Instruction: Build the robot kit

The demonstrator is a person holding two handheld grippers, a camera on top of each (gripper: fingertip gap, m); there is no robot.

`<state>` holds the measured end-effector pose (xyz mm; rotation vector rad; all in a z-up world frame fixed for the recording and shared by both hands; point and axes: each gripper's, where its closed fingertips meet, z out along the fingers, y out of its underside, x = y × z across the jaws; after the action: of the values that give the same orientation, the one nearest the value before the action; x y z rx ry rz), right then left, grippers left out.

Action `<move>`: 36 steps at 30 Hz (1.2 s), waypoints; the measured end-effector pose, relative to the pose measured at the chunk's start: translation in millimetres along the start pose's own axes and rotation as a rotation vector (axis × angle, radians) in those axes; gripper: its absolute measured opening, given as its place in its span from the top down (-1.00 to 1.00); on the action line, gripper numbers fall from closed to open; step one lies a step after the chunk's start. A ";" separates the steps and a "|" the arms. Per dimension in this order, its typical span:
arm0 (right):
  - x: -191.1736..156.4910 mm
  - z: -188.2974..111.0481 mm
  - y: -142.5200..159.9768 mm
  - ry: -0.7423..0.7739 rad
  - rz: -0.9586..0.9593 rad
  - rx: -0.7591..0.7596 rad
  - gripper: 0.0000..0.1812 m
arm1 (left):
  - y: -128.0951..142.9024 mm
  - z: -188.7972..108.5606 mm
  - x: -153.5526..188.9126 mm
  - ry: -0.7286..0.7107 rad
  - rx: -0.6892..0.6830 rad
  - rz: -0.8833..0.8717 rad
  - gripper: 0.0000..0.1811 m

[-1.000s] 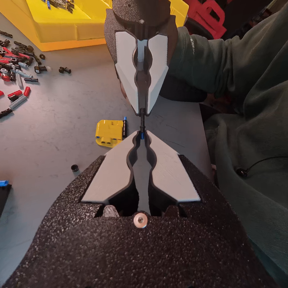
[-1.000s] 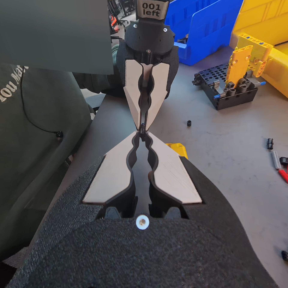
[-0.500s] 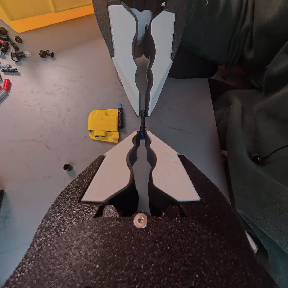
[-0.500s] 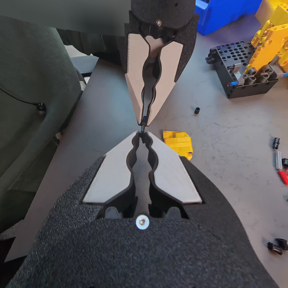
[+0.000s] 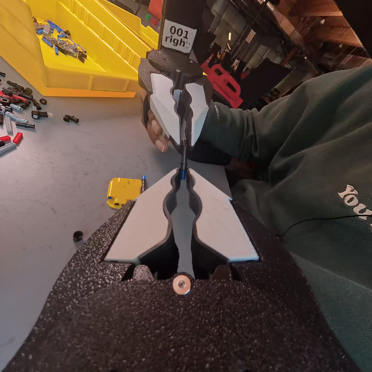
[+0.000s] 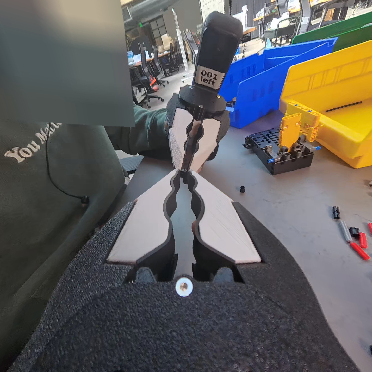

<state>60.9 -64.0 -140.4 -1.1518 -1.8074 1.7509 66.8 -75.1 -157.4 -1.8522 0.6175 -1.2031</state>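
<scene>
Left gripper (image 5: 182, 171) and right gripper (image 6: 183, 172), tip to tip, both clench one slim black pin (image 5: 184, 158) with blue end between them above the table (image 5: 70, 161); apparently light, stiff, slippery; best pinched at its ends.

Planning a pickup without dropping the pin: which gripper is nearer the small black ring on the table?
Left, probably. The ring lies on the table beside the left gripper; the right gripper is farther, beyond the shared pin.
</scene>
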 end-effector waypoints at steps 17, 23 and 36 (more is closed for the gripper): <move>-2.8 0.2 33.6 0.000 -0.057 -0.241 0.94 | 29.9 11.1 -5.3 -0.071 -0.201 0.094 0.96; -2.4 -0.6 31.3 0.000 -0.045 -0.221 0.94 | 24.6 9.3 -4.9 -0.058 -0.163 0.070 0.96; -0.3 4.5 17.1 0.010 -0.010 -0.105 0.94 | 11.0 5.4 -3.9 -0.023 -0.061 0.028 0.97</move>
<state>62.8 -69.0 -157.2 -1.1874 -1.9157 1.6591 70.4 -76.0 -169.7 -1.8995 0.6723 -1.1548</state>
